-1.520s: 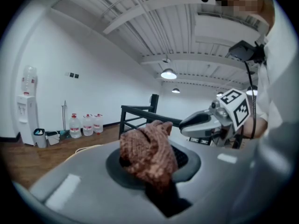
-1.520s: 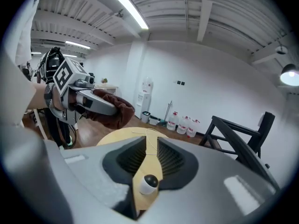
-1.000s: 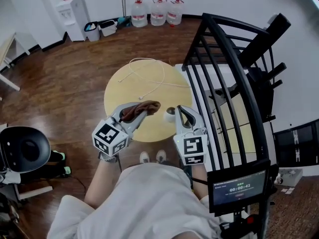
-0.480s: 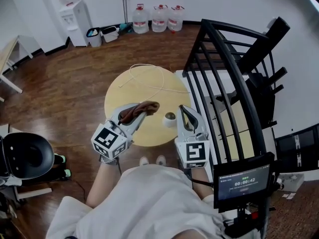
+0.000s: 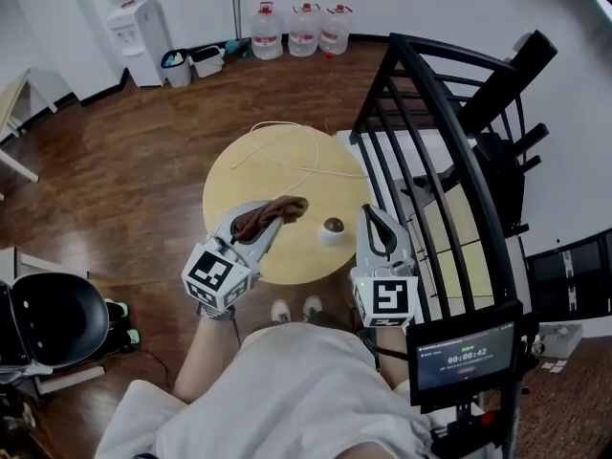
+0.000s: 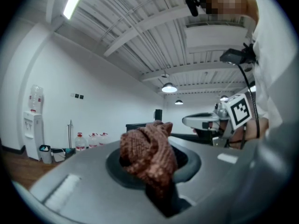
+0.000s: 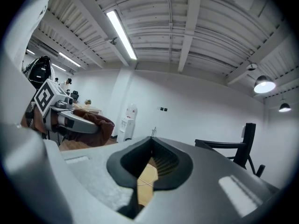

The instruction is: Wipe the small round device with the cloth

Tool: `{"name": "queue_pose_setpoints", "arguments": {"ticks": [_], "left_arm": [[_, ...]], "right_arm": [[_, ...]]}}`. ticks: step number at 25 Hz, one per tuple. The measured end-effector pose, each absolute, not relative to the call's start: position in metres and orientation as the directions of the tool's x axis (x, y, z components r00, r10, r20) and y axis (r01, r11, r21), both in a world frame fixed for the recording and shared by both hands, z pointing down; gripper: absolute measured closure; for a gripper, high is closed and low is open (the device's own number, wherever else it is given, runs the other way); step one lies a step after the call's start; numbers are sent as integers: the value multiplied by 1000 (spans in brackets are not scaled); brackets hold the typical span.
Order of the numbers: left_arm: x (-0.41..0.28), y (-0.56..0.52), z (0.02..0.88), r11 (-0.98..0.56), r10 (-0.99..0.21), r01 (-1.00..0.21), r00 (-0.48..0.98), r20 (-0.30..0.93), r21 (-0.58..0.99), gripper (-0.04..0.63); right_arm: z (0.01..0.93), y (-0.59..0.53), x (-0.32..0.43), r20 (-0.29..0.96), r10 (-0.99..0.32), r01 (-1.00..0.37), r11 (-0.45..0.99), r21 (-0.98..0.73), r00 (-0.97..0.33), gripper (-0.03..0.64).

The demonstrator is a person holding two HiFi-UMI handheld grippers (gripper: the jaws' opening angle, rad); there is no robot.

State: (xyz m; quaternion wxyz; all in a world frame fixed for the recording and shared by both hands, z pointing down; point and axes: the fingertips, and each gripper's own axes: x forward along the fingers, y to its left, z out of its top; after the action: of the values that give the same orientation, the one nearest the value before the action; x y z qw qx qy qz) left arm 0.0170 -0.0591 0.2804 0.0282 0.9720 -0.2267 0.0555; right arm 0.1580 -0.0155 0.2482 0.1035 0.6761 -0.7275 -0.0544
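Observation:
The small round device (image 5: 332,228), white with a dark dome, sits on the round wooden table (image 5: 258,175) near its right front edge. My left gripper (image 5: 283,211) hovers over the table's front, left of the device, shut on a bunched brown cloth (image 5: 271,213). In the left gripper view the cloth (image 6: 148,154) bulges out between the jaws. My right gripper (image 5: 369,214) is held level just right of the device, apart from it. Its jaws are shut with nothing between them, as the right gripper view (image 7: 152,158) shows.
A white cable (image 5: 287,151) loops across the table's far half. A black metal rack (image 5: 449,151) stands close on the right. Water bottles (image 5: 301,27) and a dispenser (image 5: 139,27) line the far wall. A black chair (image 5: 48,318) stands at the lower left.
My right gripper has shifted right and a little up, away from the device, which now stands uncovered. The left gripper with the cloth has hardly moved.

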Motion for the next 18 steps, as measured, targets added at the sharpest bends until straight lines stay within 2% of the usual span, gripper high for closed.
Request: {"name": "queue_pose_setpoints", "arguments": {"ticks": [10, 18], "left_arm": [[17, -53, 297, -913, -394, -405, 907, 150, 44, 506], [31, -7, 296, -936, -345, -352, 927, 149, 27, 506]], "right_arm": [[275, 14, 167, 159, -987, -981, 0, 192, 31, 614], [267, 54, 160, 117, -993, -987, 7, 162, 13, 614]]}}
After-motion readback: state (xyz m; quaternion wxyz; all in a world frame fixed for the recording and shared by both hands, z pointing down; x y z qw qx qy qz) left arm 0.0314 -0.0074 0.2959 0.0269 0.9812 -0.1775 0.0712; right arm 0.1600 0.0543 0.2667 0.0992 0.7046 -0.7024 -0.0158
